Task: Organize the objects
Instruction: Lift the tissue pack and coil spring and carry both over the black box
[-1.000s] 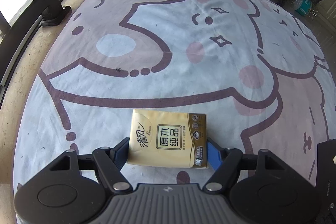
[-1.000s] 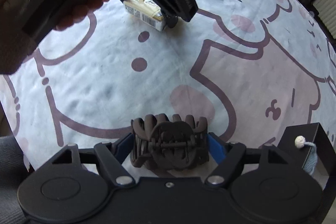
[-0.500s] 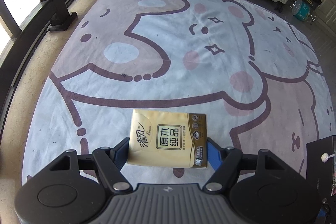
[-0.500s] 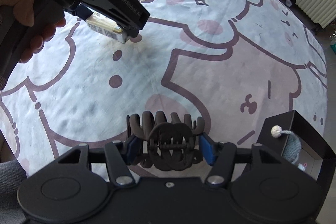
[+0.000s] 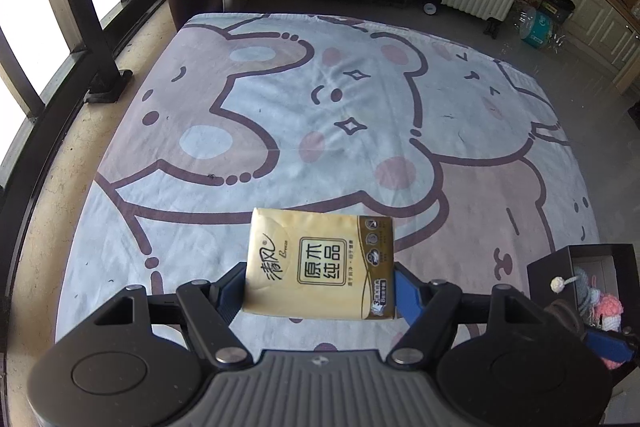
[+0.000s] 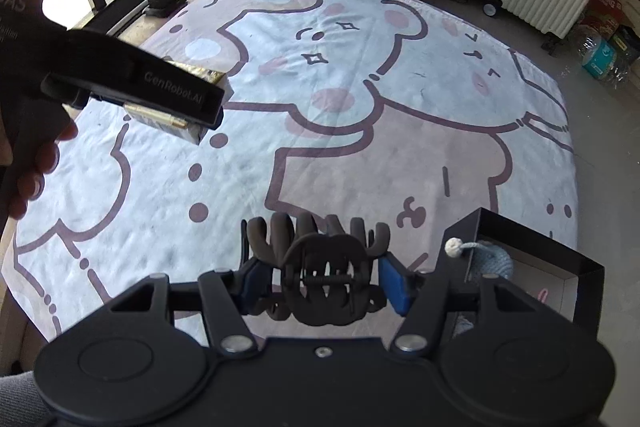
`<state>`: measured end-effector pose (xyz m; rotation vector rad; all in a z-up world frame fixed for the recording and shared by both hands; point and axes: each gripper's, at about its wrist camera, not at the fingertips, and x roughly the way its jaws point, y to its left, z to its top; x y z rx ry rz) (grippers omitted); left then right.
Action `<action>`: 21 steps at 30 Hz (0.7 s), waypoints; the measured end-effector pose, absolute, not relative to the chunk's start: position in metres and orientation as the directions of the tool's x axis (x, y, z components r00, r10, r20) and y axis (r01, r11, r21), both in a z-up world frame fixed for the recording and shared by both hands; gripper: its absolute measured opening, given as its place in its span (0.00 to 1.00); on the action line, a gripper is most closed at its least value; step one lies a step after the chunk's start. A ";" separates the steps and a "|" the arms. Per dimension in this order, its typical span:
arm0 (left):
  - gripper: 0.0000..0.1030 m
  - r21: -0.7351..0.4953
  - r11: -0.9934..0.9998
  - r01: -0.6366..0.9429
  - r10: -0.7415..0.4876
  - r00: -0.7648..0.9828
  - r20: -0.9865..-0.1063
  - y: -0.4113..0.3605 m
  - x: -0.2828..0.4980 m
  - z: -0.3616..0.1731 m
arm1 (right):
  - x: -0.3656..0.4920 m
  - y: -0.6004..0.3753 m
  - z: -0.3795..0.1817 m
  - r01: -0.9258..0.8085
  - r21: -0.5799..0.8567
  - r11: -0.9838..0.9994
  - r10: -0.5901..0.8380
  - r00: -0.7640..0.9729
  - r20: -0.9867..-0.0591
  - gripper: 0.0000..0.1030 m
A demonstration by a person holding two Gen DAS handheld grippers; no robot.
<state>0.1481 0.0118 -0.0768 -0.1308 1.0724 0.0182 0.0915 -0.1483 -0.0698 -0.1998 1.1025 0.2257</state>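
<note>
Right wrist view first: the right gripper [image 6: 325,283] has its blue pads pressed against both sides of a dark hair claw [image 6: 318,267], which sits upright between them, teeth pointing far, lifted above the cartoon blanket [image 6: 360,155]. Just to its right and slightly farther stands the open black box [image 6: 528,247], with a grey-blue knitted toy [image 6: 492,261] inside against the near-left wall. To do this step well, I judge the claw should be carried right over the box's left wall and let go only once it is above the bare floor of the box, beyond the toy.

Left wrist view: the left gripper [image 5: 320,283] is closed on the two short ends of a yellow tissue pack [image 5: 320,265], held flat and clear of the blanket. The box [image 5: 560,263] lies to its near right, apart from the pack, with pink and grey knitted things showing inside. The pack would best follow after the claw, to avoid the two grippers crowding at the opening.
</note>
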 end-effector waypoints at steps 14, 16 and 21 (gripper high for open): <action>0.72 -0.091 0.996 0.002 -0.078 0.542 -0.836 -0.012 0.110 -0.038 | 0.079 -0.190 -0.044 -0.129 -0.065 0.989 0.008 0.500 -0.866 0.59; 0.72 -0.087 0.996 0.023 -0.085 0.552 -0.830 -0.019 0.105 -0.033 | 0.076 -0.196 -0.042 -0.111 -0.062 0.992 0.002 0.507 -0.862 0.59; 0.72 -0.086 0.994 0.064 -0.107 0.570 -0.815 -0.038 0.092 -0.021 | 0.068 -0.212 -0.036 -0.060 -0.056 0.997 -0.016 0.530 -0.848 0.59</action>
